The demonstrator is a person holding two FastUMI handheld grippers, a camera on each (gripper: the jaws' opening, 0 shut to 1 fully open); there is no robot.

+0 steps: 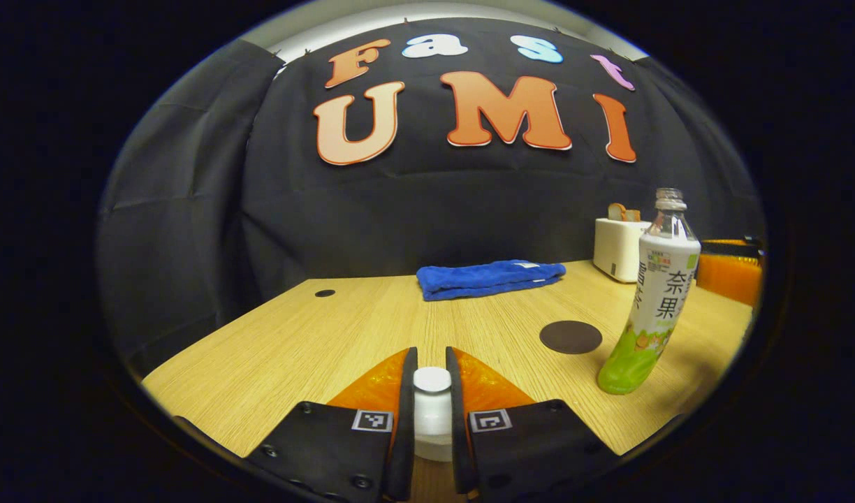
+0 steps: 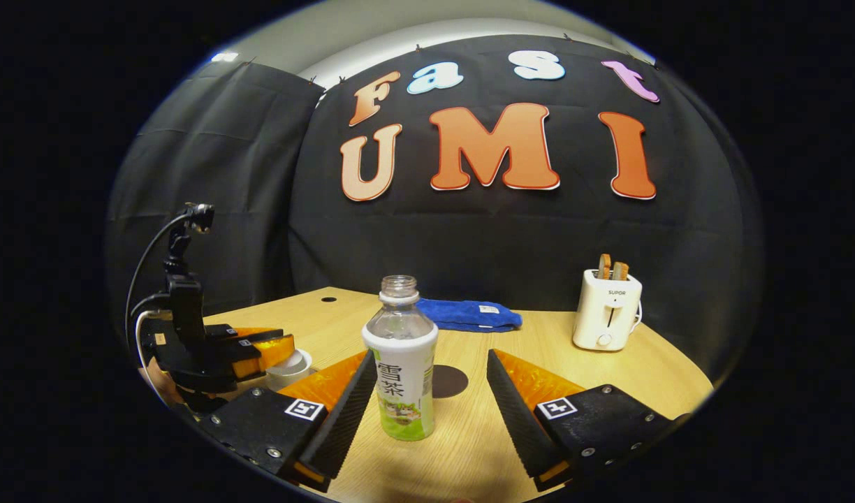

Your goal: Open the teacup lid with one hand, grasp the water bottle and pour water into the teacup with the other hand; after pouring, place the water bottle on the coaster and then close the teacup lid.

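Note:
In the left gripper view my left gripper (image 1: 432, 356) is shut on the white knob of the teacup lid (image 1: 432, 409), low at the table's near edge. The right gripper view shows that gripper (image 2: 260, 353) over the white teacup (image 2: 291, 367) at the left; whether the lid is lifted off I cannot tell. The uncapped water bottle (image 2: 402, 363) with a white and green label stands upright between the spread fingers of my right gripper (image 2: 431, 356), which is open and not touching it. The dark round coaster (image 2: 450, 381) lies just behind the bottle (image 1: 651, 300), and the same coaster (image 1: 571, 337) appears to its left.
A folded blue towel (image 1: 490, 277) lies at the back of the wooden table (image 1: 295, 349). A white toaster (image 2: 605, 307) with bread in its slots stands at the back right. A camera mount with cables (image 2: 179, 279) rises from the left gripper.

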